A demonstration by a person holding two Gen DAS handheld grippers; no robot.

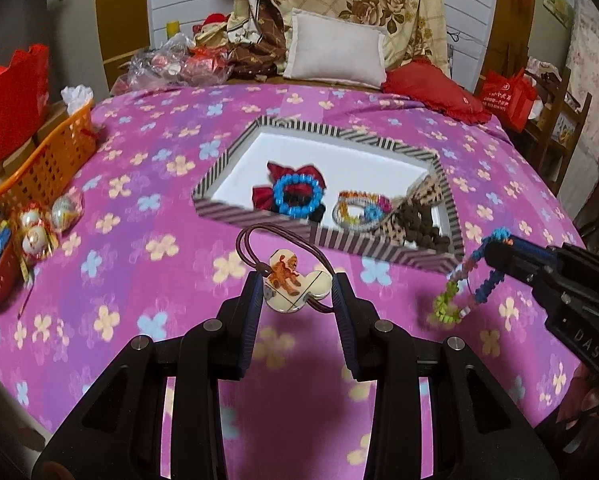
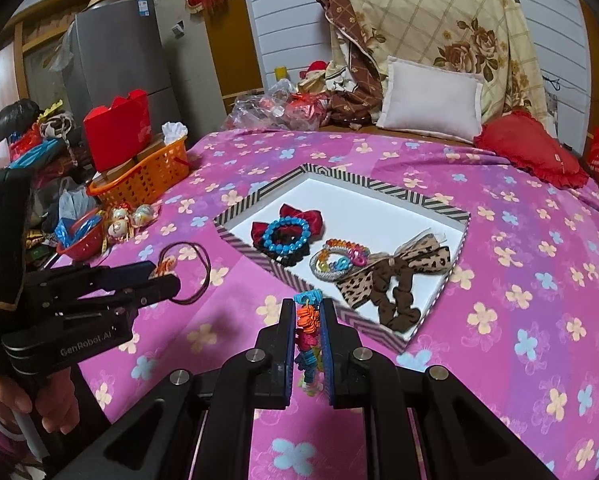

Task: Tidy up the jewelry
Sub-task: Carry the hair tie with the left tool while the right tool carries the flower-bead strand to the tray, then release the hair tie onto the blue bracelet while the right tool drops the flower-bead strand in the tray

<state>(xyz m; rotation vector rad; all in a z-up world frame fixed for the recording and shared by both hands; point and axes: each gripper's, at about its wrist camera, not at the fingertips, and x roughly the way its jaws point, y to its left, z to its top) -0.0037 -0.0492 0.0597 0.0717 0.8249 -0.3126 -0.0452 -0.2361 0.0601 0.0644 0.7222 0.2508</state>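
My left gripper (image 1: 296, 286) is shut on a cream charm hair tie (image 1: 289, 285) with a brown elastic loop, held above the pink bedspread just short of the striped box (image 1: 259, 218). It also shows in the right wrist view (image 2: 167, 276). My right gripper (image 2: 307, 308) is shut on a multicolour beaded bracelet (image 2: 308, 332), which hangs from it in the left wrist view (image 1: 465, 280), right of the box's near corner. In the box (image 2: 443, 292) lie a blue bead bracelet (image 2: 285, 236), a red bow, a colourful hair tie (image 2: 339, 260) and a leopard bow scrunchie (image 2: 399, 276).
An orange basket (image 1: 47, 160) with a red box stands at the bed's left edge, beside wrapped sweets (image 1: 43, 224) and a small red bowl (image 2: 81, 240). A white pillow (image 1: 335, 50), a red cushion (image 1: 431, 88) and quilts lie at the far end.
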